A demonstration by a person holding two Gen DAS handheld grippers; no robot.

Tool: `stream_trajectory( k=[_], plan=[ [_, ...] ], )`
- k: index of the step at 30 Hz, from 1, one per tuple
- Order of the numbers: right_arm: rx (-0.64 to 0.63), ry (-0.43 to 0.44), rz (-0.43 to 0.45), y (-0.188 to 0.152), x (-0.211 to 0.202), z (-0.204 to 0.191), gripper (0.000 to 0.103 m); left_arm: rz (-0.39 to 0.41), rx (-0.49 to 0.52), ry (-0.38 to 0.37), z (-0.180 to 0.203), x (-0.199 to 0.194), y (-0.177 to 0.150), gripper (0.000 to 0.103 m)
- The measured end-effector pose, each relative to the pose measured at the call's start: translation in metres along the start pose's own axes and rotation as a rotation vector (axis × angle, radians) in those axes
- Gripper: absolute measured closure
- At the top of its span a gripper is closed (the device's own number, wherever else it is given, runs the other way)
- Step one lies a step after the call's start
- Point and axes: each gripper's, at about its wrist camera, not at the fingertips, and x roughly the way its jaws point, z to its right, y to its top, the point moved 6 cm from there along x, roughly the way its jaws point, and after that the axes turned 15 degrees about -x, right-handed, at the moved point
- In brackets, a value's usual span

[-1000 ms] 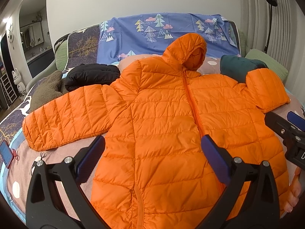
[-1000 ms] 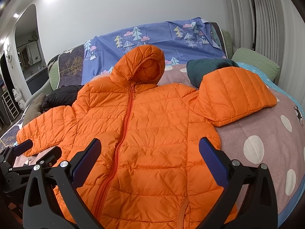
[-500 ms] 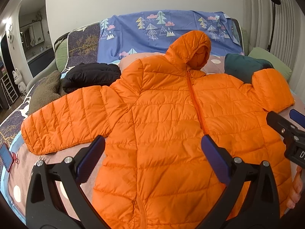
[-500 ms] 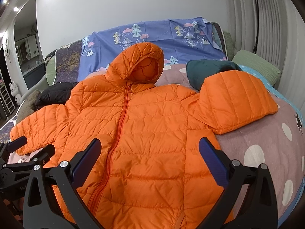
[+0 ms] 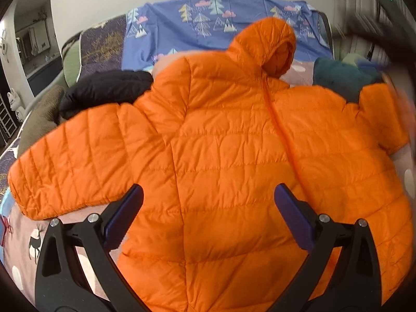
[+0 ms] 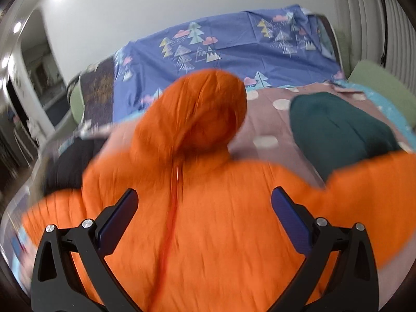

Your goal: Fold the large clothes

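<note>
An orange quilted hooded jacket (image 5: 228,140) lies spread front-up on the bed, zipped, hood toward the headboard, with its left sleeve (image 5: 70,156) stretched out to the side. My left gripper (image 5: 208,213) hangs open over the jacket's lower left body, nothing between its fingers. The right wrist view is motion-blurred; there the same jacket (image 6: 208,221) fills the lower half and my right gripper (image 6: 204,213) stands open above the chest near the zip, below the hood (image 6: 197,114). The jacket's right sleeve (image 6: 377,182) is folded short.
A black garment (image 5: 104,91) and a brown-grey one (image 5: 41,119) lie left of the jacket. A dark teal cushion (image 6: 338,135) sits at the right, a green pillow (image 6: 384,88) behind it. A blue tree-print sheet (image 5: 208,23) covers the headboard. The bedspread (image 5: 28,236) is pinkish with dots.
Both grippers have moved forward over the jacket toward the hood. The right one has moved fast and far, leaving its view blurred; it no longer shows beside the left gripper.
</note>
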Motion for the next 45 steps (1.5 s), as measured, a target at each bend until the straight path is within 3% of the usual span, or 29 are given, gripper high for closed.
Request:
stream_trajectory(
  k=[3,6,10,14,15,16,17,18,19,21,26,29,31,32,34,37,39,41,42,43,44,45],
  plan=[
    [0.111,0.034,-0.038,0.051,0.044,0.024,0.001,-0.022,-0.007,-0.001,-0.005,0.008,-0.005,0.002],
    [0.347,0.063,-0.117,0.082,0.088,0.051,0.001,-0.026,-0.008,-0.009,-0.007,0.012,-0.009,0.002],
    [0.599,0.122,-0.172,0.101,0.132,0.068,0.001,-0.022,0.003,-0.012,-0.005,0.018,-0.013,0.002],
    [0.64,0.068,-0.237,0.101,0.161,0.077,0.005,-0.027,0.004,-0.028,-0.004,0.019,-0.015,0.002],
    [0.631,0.062,-0.236,0.101,0.164,0.077,0.03,-0.028,0.002,-0.032,-0.004,0.02,-0.015,0.002],
    [0.609,0.068,-0.23,0.103,0.166,0.076,0.041,-0.031,-0.002,-0.038,-0.005,0.021,-0.015,0.002],
    [0.569,0.089,-0.23,0.103,0.167,0.071,0.071,-0.034,-0.008,-0.042,-0.006,0.021,-0.014,0.005],
    [0.538,0.116,-0.231,0.1,0.167,0.067,0.085,-0.036,-0.016,-0.043,-0.008,0.021,-0.013,0.013],
    [0.52,0.145,-0.227,0.096,0.161,0.059,0.086,-0.043,-0.032,-0.048,-0.011,0.021,-0.011,0.023],
    [0.468,0.155,-0.189,0.093,0.141,0.048,0.089,-0.057,-0.075,-0.065,-0.019,0.021,-0.004,0.033],
    [0.286,0.286,-0.046,0.075,0.038,-0.02,0.089,0.009,-0.139,-0.032,-0.04,0.008,0.025,0.035],
    [0.204,0.248,-0.005,0.037,-0.017,-0.061,0.085,0.056,-0.172,-0.016,-0.05,-0.003,0.039,0.033],
    [0.156,0.242,-0.001,0.001,-0.036,-0.082,0.05,0.072,-0.179,-0.01,-0.052,-0.007,0.045,0.031],
    [0.14,0.257,-0.028,-0.024,-0.04,-0.095,0.016,0.078,-0.18,-0.014,-0.05,-0.009,0.048,0.03],
    [0.108,0.299,-0.128,-0.067,-0.034,-0.115,0.014,0.082,-0.178,-0.02,-0.046,-0.011,0.053,0.027],
    [0.104,0.385,-0.332,-0.132,-0.025,-0.126,0.018,0.063,-0.16,-0.045,-0.032,-0.008,0.058,0.027],
    [0.135,0.419,-0.342,-0.146,-0.035,-0.12,0.019,0.058,-0.126,-0.062,-0.021,-0.007,0.059,0.027],
    [0.112,0.385,-0.264,-0.142,-0.052,-0.104,0.019,0.058,-0.091,-0.066,-0.009,-0.003,0.06,0.027],
    [0.077,0.31,-0.196,-0.133,-0.06,-0.091,0.022,0.057,-0.071,-0.076,-0.001,0.001,0.063,0.028],
    [0.035,0.215,-0.135,-0.121,-0.065,-0.076,0.027,0.057,-0.058,-0.087,0.006,0.004,0.066,0.036],
    [0.006,0.157,-0.103,-0.113,-0.066,-0.067,0.05,0.059,-0.037,-0.104,0.016,0.007,0.069,0.044],
    [-0.035,0.105,-0.073,-0.102,-0.064,-0.057,0.086,0.054,-0.008,-0.129,0.03,0.013,0.075,0.061]
  ],
)
